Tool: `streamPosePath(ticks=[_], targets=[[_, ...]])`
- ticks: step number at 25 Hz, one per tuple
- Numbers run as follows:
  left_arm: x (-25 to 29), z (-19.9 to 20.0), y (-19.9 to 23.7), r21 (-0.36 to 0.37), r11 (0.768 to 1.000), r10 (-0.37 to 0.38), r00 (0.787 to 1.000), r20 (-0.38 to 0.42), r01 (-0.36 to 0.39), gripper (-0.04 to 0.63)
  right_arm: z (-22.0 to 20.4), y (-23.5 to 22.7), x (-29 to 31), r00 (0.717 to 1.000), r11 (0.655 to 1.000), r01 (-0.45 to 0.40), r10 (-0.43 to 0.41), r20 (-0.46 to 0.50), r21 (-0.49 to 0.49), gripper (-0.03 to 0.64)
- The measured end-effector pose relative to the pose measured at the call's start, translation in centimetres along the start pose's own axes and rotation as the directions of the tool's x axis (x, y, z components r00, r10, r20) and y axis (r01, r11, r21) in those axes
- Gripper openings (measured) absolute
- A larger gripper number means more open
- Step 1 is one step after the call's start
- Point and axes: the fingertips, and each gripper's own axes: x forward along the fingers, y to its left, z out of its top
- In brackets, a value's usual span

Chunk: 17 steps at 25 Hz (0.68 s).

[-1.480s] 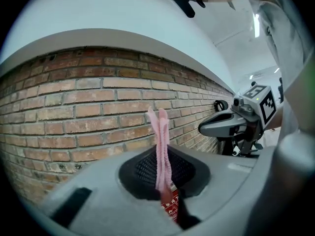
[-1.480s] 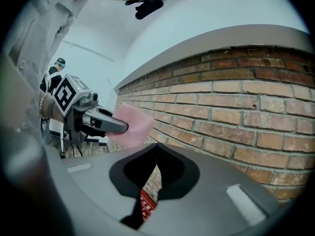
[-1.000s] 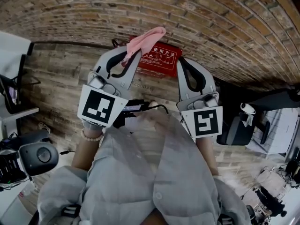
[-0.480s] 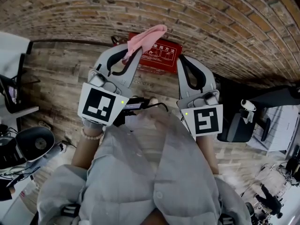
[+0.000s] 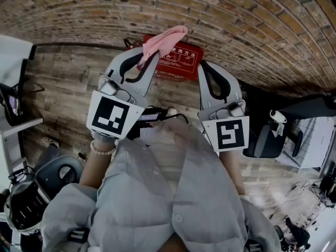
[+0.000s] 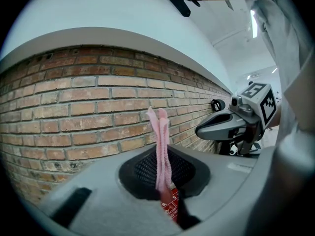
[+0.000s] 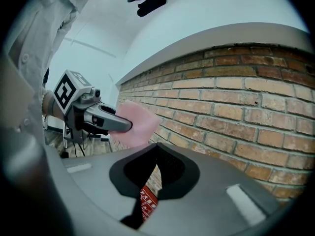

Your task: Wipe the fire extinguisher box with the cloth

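While the person is standing over a wooden floor [image 5: 63,83] at the foot of a brick wall [image 5: 236,20], the left tool [image 5: 150,58] is clenching a pink cloth [image 5: 167,40] between its closed jaws. In the left gripper view the cloth [image 6: 160,141] is standing up as a narrow folded strip from the pinch of that tool [image 6: 165,193]. Its free end is reaching beyond the jaw tips, and a sliver of the red fire extinguisher box [image 6: 170,208] is showing just below it.

In the head view the cloth is flopping to the right of the jaw tips and is lying over the far left corner of the box [image 5: 184,62], though I cannot tell whether it is touching the box. The box is sitting on the floor against the base of the wall, its white print facing the camera, between the tips of the two tools.

The right tool [image 5: 206,69] is hovering just right of the box with its jaws pressed together at the tips and nothing caught in them. In the right gripper view that tool [image 7: 156,149] is showing the box [image 7: 147,200] through the slit behind its closed pads. There the left tool [image 7: 106,122] is appearing to the left with the cloth [image 7: 140,127] spreading beside it. A beaded bracelet [image 5: 101,150] is circling the person's left wrist.
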Motion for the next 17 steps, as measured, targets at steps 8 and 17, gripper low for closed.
streamPosePath(ticks=[8, 17], targets=[[0.09, -0.02, -0.03, -0.003, 1.0, -0.001, 1.0, -0.001, 0.001, 0.011, -0.33, 0.02, -0.13, 1.0, 1.0, 0.002, -0.002, -0.014, -0.008, 0.003], [0.04, 0.03, 0.77, -0.019, 0.999, 0.032, 0.999, 0.011, -0.032, 0.011, -0.53, -0.08, -0.22, 1.0, 1.0, 0.01, -0.01, -0.025, -0.012, 0.003]])
